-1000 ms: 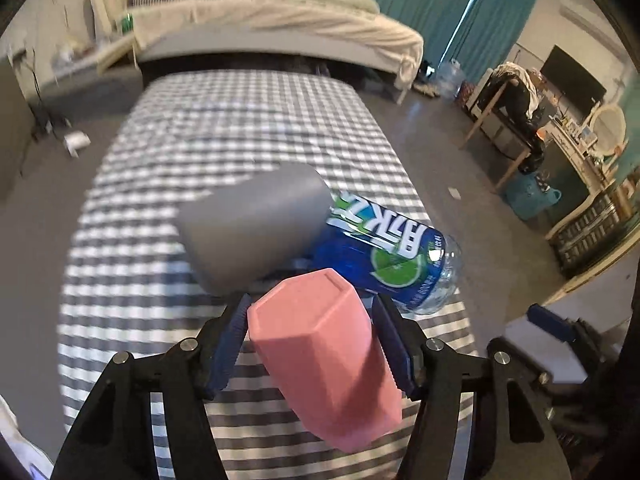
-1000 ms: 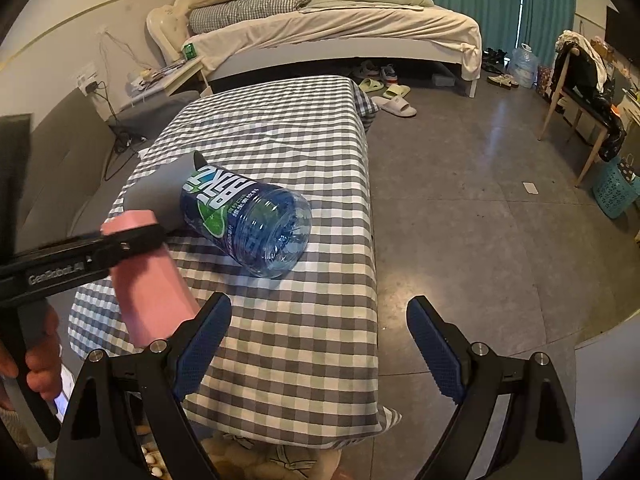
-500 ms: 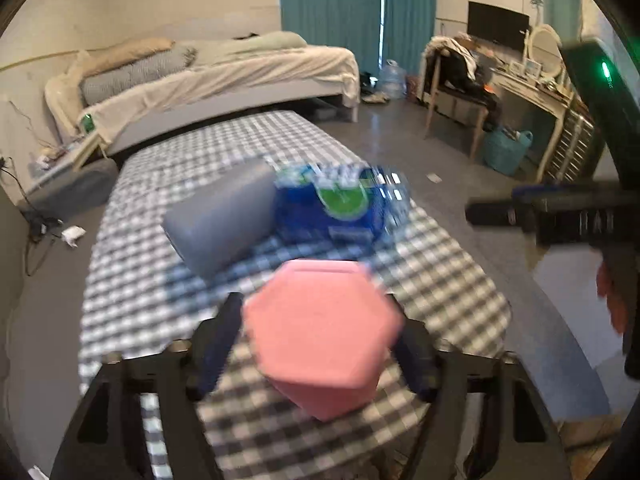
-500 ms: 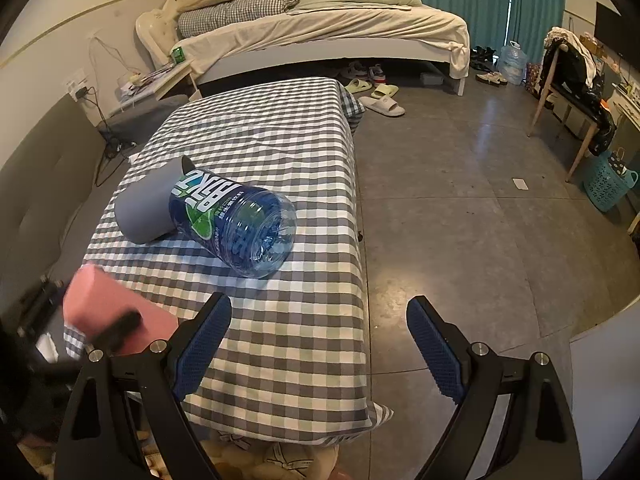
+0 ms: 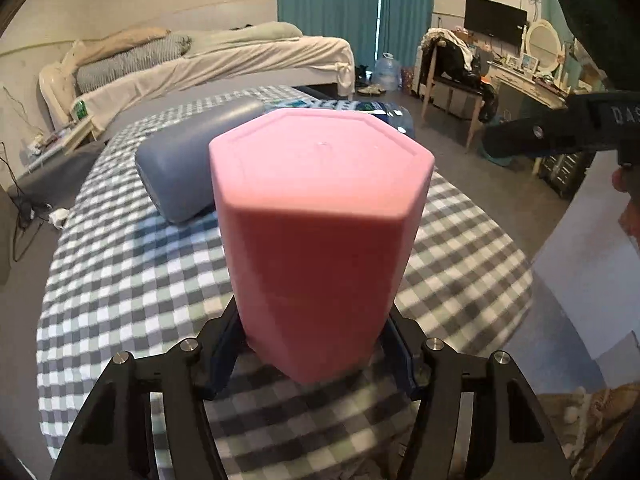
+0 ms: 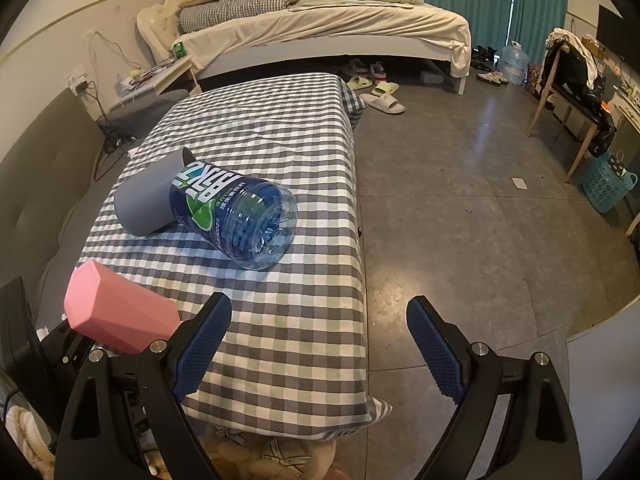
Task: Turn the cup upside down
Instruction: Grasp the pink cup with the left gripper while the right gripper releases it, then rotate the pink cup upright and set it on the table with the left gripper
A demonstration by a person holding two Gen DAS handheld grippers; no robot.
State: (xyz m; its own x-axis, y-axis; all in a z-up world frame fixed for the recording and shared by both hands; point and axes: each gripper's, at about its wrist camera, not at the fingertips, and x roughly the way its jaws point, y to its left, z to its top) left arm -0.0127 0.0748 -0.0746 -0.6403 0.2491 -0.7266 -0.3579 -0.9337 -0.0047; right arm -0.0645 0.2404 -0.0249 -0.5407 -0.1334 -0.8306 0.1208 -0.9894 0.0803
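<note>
A pink hexagonal cup [image 5: 320, 224] is held in my left gripper [image 5: 316, 354], whose blue pads press its lower sides. Its closed base faces up and toward the camera. It hangs over the near end of the checked table [image 5: 120, 280]. In the right wrist view the same cup [image 6: 116, 314] shows at lower left, tilted, base pointing up-left. My right gripper [image 6: 320, 344] is wide open and empty, over the table's near right corner.
A grey cup [image 6: 148, 196] lies on its side mid-table with a blue water bottle [image 6: 240, 220] lying against its mouth. Behind are a bed [image 6: 320, 32], slippers [image 6: 380, 100], a chair [image 6: 568, 76] and a blue basket [image 6: 608, 184].
The left gripper has rotated and drawn back with the pink cup, so the cup's base now faces up. The right gripper has stayed open and shifted slightly.
</note>
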